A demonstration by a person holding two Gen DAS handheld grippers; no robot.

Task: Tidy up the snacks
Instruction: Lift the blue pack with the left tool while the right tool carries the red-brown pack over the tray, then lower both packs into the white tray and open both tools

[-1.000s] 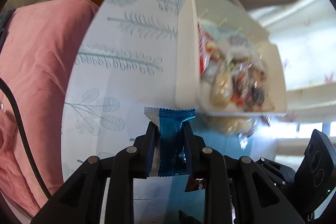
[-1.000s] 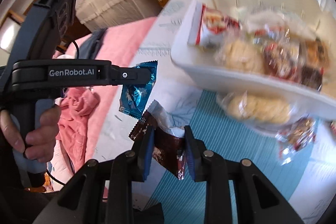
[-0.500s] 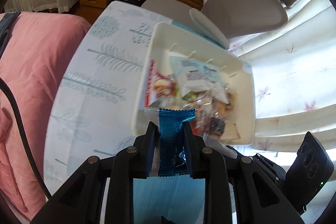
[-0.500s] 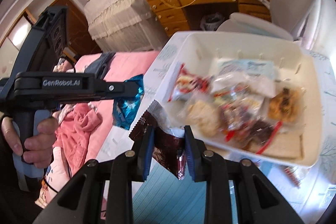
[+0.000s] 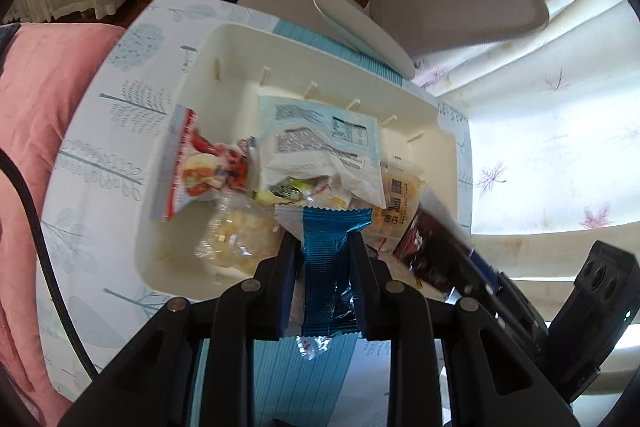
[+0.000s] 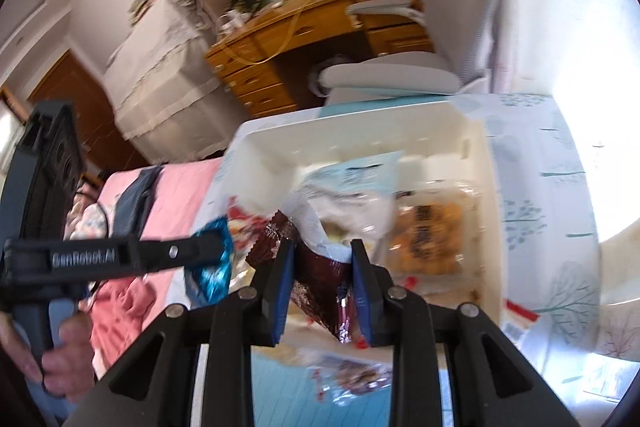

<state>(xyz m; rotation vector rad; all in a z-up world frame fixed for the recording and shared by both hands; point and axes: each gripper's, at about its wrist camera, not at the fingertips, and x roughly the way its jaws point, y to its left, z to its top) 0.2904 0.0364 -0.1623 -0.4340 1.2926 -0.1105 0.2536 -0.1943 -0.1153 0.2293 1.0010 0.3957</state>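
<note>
A: What was the biggest thing there?

B: The table under the white cloth printed with pale blue leaves (image 5: pixel 120 163). On it stood the white rectangular plastic bin (image 5: pixel 208 59), already crowded with snacks: a pale blue and white flat packet (image 5: pixel 320 139), a red and white pouch (image 5: pixel 200 171) and a clear bag of yellow cookies (image 5: pixel 240 235).

A: And the two claws?

B: Both were over the near part of the bin. The left gripper (image 5: pixel 325 255) was clamped on a shiny blue foil snack packet (image 5: pixel 324 267); the packet stood upright between the pads. The right gripper (image 6: pixel 323 267) was closed on a dark maroon foil snack packet (image 6: pixel 320 279), which hung tilted between its fingers.

A: So the two packets were not yet in the bin?

B: I judged that they were above it and not released. At least one clear wrapped snack (image 6: pixel 352 379) lay on the table in front of the bin.

A: What could have gone wrong?

B: The two grippers were very near each other, so they could collide over the bin. Also the heap was high near the front wall; a packet released there could slide over the rim back onto the cloth. And a foil wrapper held only by its edge could slip out too early.
</note>
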